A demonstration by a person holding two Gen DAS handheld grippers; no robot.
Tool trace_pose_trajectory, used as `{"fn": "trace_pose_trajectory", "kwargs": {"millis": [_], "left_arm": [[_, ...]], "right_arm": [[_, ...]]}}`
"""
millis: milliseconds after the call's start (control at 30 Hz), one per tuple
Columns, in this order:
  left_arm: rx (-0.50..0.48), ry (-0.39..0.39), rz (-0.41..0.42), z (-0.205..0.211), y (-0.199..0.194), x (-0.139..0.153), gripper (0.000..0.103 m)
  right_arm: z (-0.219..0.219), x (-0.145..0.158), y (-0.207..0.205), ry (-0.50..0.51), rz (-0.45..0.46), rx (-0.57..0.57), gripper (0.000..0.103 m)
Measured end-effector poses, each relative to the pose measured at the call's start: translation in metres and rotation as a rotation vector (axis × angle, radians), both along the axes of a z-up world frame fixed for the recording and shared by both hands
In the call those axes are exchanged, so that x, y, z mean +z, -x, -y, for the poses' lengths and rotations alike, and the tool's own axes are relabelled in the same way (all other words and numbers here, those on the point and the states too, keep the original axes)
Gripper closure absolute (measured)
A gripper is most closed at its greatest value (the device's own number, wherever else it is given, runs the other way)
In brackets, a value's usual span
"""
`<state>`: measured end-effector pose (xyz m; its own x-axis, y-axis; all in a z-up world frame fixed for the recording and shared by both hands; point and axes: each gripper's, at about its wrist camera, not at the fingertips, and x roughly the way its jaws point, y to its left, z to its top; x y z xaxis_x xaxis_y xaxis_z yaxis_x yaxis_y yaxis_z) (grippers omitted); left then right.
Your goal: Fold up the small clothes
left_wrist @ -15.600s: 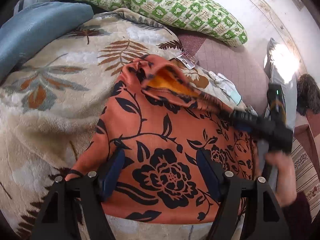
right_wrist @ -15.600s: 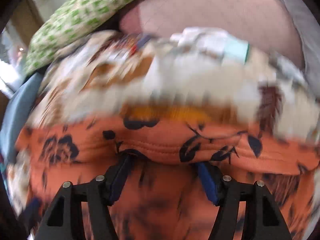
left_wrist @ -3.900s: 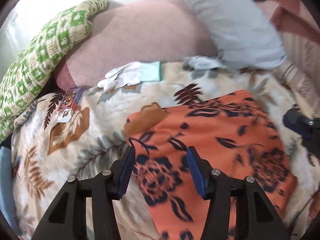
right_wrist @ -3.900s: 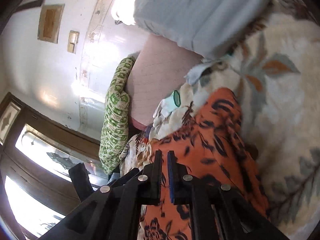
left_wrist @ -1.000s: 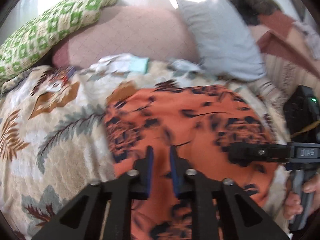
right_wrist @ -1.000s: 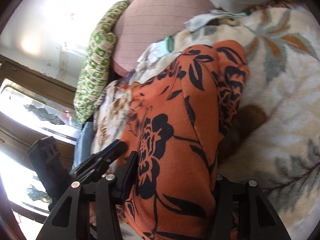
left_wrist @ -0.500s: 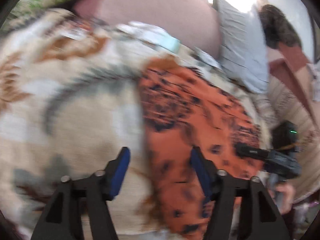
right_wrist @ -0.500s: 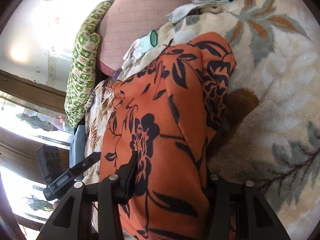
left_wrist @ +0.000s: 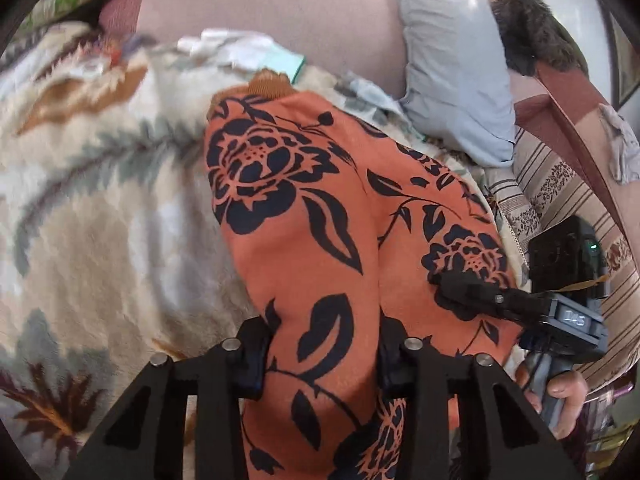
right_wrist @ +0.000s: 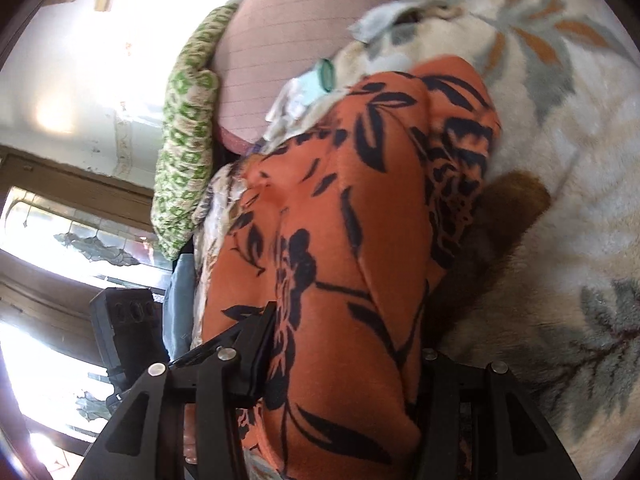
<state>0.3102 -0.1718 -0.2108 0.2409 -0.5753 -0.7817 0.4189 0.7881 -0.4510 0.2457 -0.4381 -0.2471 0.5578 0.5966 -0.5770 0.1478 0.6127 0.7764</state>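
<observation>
orange garment bunched between both grippers on the bed

the orange garment (left_wrist: pixel 304 216) with a black flower print lies on a cream blanket (left_wrist: pixel 100 216) patterned with leaves, which covers the bed. the cloth runs from a brown cuff (left_wrist: pixel 269 82) at its far end toward both grippers.

left gripper (left_wrist: pixel 320 364): the jaws stand part way apart, and a thick raised fold of the garment fills the gap between them. the cloth touches both inner faces. a firm clamp cannot be confirmed from this view.

right gripper (right_wrist: pixel 344 356): the jaws stand wide apart, with a bulky roll of the same garment (right_wrist: pixel 360 216) passing between them. the cloth hides the pads, so contact pressure cannot be told.

in the left wrist view the right gripper (left_wrist: pixel 480 292) rests its fingers on the right side of the garment, with a hand (left_wrist: pixel 564 400) around its handle. in the right wrist view the body of the left gripper (right_wrist: pixel 128 332) shows at the left edge, beside the garment.

surroundings: a pink cushion (left_wrist: pixel 260 12) and a grey pillow (left_wrist: pixel 452 80) lie beyond the garment. a green patterned pillow (right_wrist: pixel 184 140) lies next to the pink cushion. a white glove (left_wrist: pixel 244 52) with a teal cuff rests on the blanket near the brown cuff.
</observation>
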Motion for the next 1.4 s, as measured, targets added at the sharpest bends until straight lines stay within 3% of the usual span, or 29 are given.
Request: {"fn": "trace_pose_trajectory", "kwargs": {"millis": [233,333,500,600,633,667,767,800,900,1000,1100,1167,1200,1267,1300,1333,1400], "left_arm": [[0.026,-0.026,0.188,-0.057,0.028,0.07,0.062],[0.057,-0.064,0.237,-0.085,0.043,0.086,0.062],[0.134,-0.146,0.196,-0.127,0.056,0.055,0.059],[0.174,-0.232,0.091,-0.142,0.052,0.003,0.049],[0.194,-0.233,0.06,-0.147,0.051,-0.01,0.037],[0.226,-0.191,0.059,-0.156,0.052,-0.014,0.033],[0.229,-0.165,0.049,-0.164,0.047,0.001,0.031],[0.245,-0.171,0.11,-0.168,0.049,0.014,0.031],[0.286,-0.163,0.232,-0.183,0.055,0.039,0.031],[0.285,-0.156,0.269,-0.185,0.054,0.047,0.031],[0.259,-0.225,0.289,-0.167,0.049,0.034,0.031],[0.214,-0.322,0.264,-0.151,0.043,0.014,0.031],[0.198,-0.371,0.243,-0.146,0.04,0.001,0.028],[0.197,-0.358,0.224,-0.148,0.04,-0.008,0.028],[0.202,-0.351,0.216,-0.15,0.04,-0.004,0.028],[0.209,-0.342,0.217,-0.153,0.042,0.004,0.028],[0.256,-0.336,0.269,-0.159,0.055,0.025,0.028]], "right_arm": [[-0.052,0.061,0.006,0.017,0.157,0.062,0.054],[-0.084,0.079,0.011,0.007,0.212,0.1,0.054],[-0.138,0.068,0.018,0.03,0.198,0.117,0.054],[-0.16,0.04,0.019,0.09,0.136,0.102,0.054],[-0.166,0.027,0.017,0.138,0.094,0.099,0.054],[-0.169,0.013,0.015,0.165,0.04,0.097,0.054],[-0.162,-0.007,0.02,0.148,-0.038,0.05,0.046],[-0.159,-0.001,0.021,0.154,-0.039,0.044,0.046],[-0.151,0.038,0.035,0.297,0.035,0.004,0.046],[-0.144,0.08,0.044,0.356,0.166,-0.074,0.046],[-0.155,0.1,0.03,0.358,0.255,-0.009,0.046],[-0.167,0.089,0.008,0.289,0.236,0.065,0.047],[-0.178,0.075,-0.004,0.272,0.181,0.104,0.047],[-0.193,0.033,-0.022,0.289,0.013,0.165,0.051],[-0.191,0.017,-0.022,0.3,-0.01,0.157,0.057],[-0.184,0.017,-0.018,0.289,0.007,0.122,0.07],[-0.168,0.031,-0.008,0.214,-0.009,0.087,0.071]]}}
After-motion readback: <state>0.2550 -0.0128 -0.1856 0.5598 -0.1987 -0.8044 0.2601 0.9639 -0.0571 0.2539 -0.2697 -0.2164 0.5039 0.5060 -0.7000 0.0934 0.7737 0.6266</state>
